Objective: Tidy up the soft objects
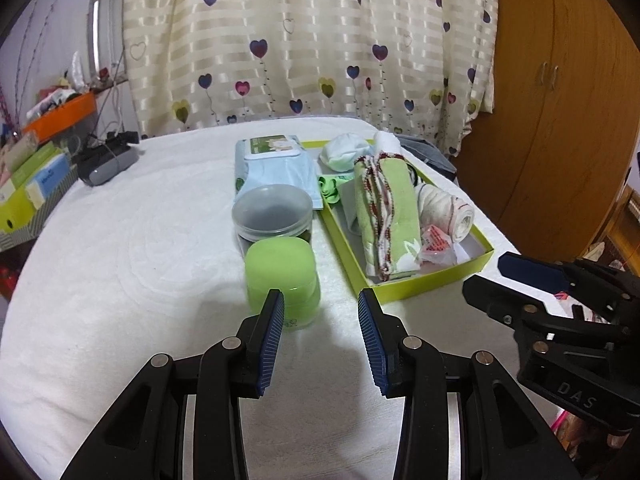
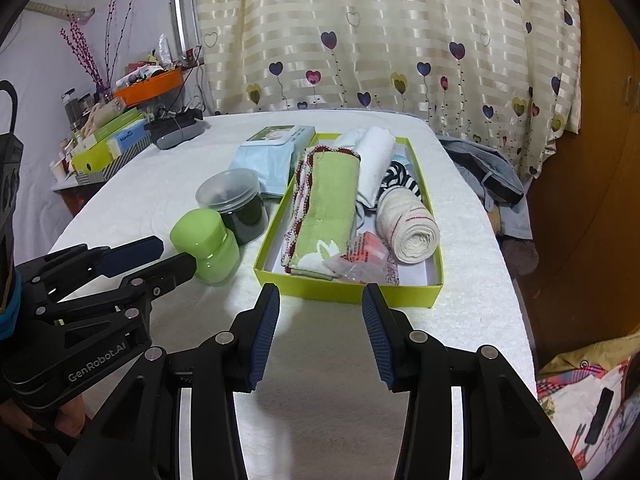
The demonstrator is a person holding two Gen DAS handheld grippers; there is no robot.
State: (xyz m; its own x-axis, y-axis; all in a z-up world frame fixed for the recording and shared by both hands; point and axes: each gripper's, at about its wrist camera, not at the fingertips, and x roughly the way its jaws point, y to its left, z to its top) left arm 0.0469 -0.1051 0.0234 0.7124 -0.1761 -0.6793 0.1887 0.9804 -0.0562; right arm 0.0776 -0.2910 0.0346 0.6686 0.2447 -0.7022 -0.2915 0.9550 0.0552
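I held both the left gripper (image 1: pixel 322 344) and right gripper (image 2: pixel 320 334) spread and empty over the table's (image 1: pixel 120 240) near edge, since the rolled cloths (image 2: pixel 408 228) already lay packed in the green box (image 2: pixel 348 292) toward its right edge.

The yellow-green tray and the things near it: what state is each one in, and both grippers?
Yellow-green cardboard tray: uncovered, holding cloths.
Green towel with red-white trim: folded, lying in tray.
Cream cloth with red stripes: rolled, in tray.
Light green plastic jar: lid on, upright.
Clear plastic container: lid on.
Left gripper: open, empty.
Right gripper: open, empty.
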